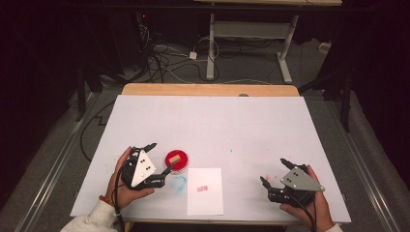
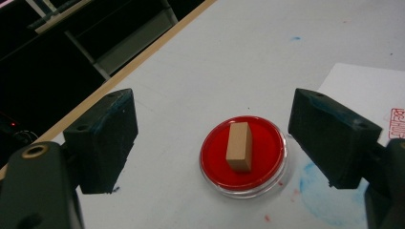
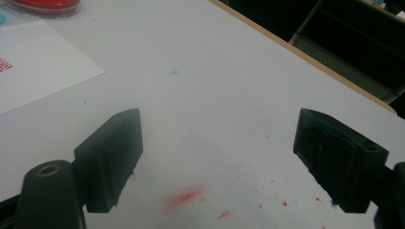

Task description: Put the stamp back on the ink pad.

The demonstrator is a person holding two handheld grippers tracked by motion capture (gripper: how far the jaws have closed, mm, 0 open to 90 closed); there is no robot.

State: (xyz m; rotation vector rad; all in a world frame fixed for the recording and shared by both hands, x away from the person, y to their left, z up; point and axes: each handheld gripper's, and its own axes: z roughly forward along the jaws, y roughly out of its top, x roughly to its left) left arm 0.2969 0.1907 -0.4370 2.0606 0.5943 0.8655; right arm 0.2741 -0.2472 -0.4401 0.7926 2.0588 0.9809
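Observation:
A round red ink pad (image 1: 177,160) (image 2: 242,155) sits on the white table left of centre, with a small wooden stamp block (image 1: 176,158) (image 2: 239,146) standing on it. My left gripper (image 1: 160,157) (image 2: 212,138) is open just in front of the pad, its jaws wide to either side of the pad, touching nothing. A white sheet of paper (image 1: 205,190) (image 2: 372,90) (image 3: 33,67) lies right of the pad with a red stamp mark (image 1: 202,188) (image 2: 395,122) on it. My right gripper (image 1: 274,171) (image 3: 217,162) is open over bare table at the right.
A blue ink smear (image 1: 179,182) (image 2: 320,191) lies beside the pad, and red ink spots (image 3: 186,196) mark the table under the right gripper. The table's wooden far edge (image 1: 208,89) borders a dark floor with cables and a desk frame (image 1: 251,43).

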